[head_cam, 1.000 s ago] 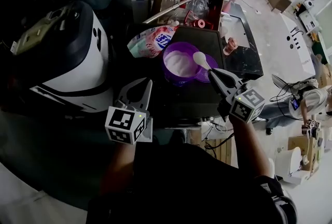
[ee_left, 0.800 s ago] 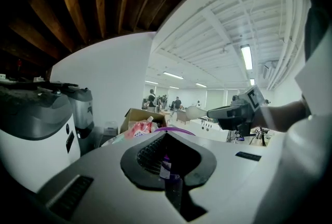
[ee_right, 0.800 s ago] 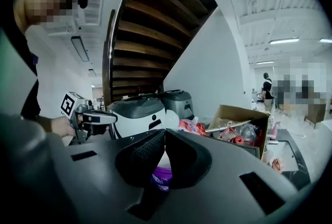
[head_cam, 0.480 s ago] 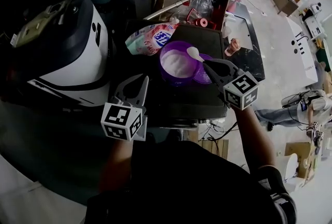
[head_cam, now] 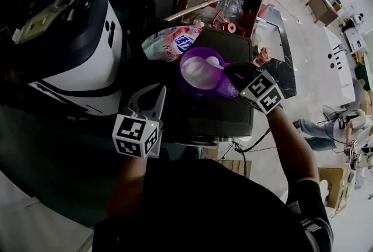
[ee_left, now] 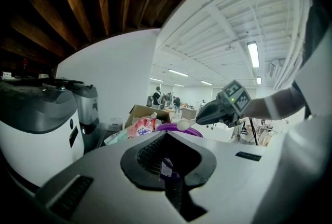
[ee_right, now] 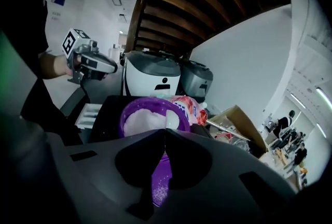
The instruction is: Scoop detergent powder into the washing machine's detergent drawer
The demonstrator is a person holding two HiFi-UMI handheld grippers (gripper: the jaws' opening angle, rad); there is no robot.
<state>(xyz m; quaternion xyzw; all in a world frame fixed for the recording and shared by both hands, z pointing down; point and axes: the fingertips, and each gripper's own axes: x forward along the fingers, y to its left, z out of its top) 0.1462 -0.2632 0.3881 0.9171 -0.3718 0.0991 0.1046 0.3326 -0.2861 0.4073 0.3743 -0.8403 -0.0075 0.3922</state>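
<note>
At frame centre the right gripper, jaws clamped on the white spoon, holds it over the powder in the purple bowl, so loading is in hand and a level carry towards the white machine at upper left, probably the washer, should follow, while the left gripper, jaws together on nothing, hangs at lower left.

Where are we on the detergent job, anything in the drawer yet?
Done: the right gripper is shut on the white spoon. In hand: the spoon is at the powder in the purple tub. Left: carrying a scoop to the washing machine; I can't see the drawer. The left gripper holds nothing.
</note>
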